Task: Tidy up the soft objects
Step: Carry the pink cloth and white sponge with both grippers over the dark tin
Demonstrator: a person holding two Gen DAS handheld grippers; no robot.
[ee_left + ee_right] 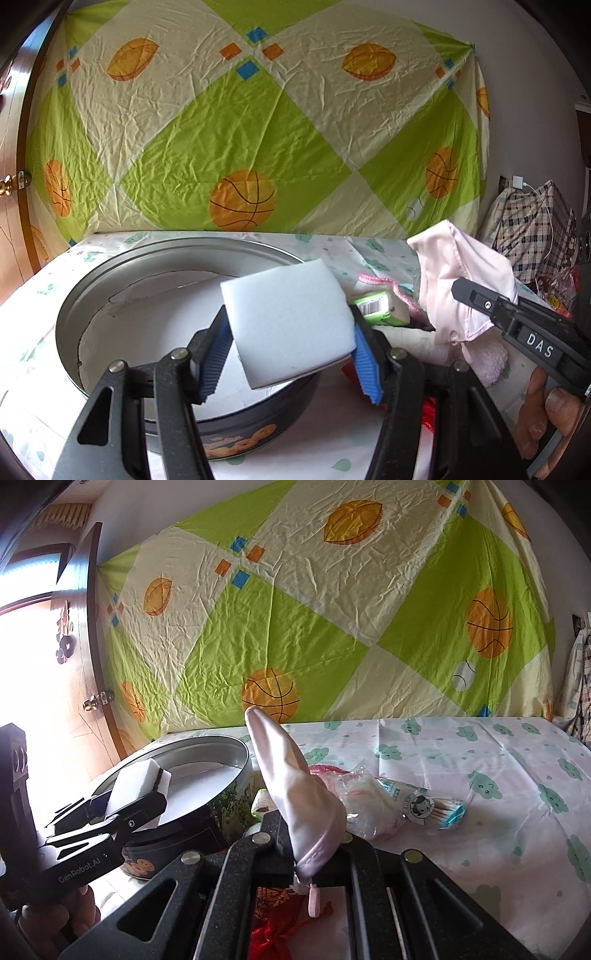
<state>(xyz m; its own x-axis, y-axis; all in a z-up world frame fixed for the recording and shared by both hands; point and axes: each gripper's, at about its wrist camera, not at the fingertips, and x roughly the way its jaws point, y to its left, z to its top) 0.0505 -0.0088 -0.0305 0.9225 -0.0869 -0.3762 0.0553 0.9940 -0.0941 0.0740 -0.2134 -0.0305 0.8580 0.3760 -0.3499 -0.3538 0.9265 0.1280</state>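
the left gripper (pixel 291 350) has its blue ribbed pads closed about half way onto a white sponge block (pixel 286 325), which sits tilted between them and hangs just over the near rim of the round cookie tin (pixel 184 251). the tin stands open on the cloud-print sheet (pixel 480 760), its white-lined bottom bare. the right gripper (pixel 314 856) is pinched fully together on a pale pink cloth piece (pixel 295 782), possibly a small bag or a glove, i cannot tell which; it stands up stiffly from the jaws, with a little tag dangling below. it is held in the air beside the tin, to the right of it in the left wrist view

the rest of the soft things lie in a heap just right of the tin: a green tissue pack (pixel 380 308), a pink-edged cloth (pixel 384 286), a clear plastic bag of white stuff (pixel 365 805), a bag of cotton swabs (pixel 436 810), and something red (pixel 273 934) under the right gripper

the step in hand looks like dropping the sponge into the tin. to do it well, carry the block further in past the rim so it is over the middle of the bottom, lower it close to the lining, then ease the pads apart so the light block drops flat and does not bounce out. keep the right gripper and its cloth clear of the rim until the left one is out, then bring the pink piece in beside the sponge
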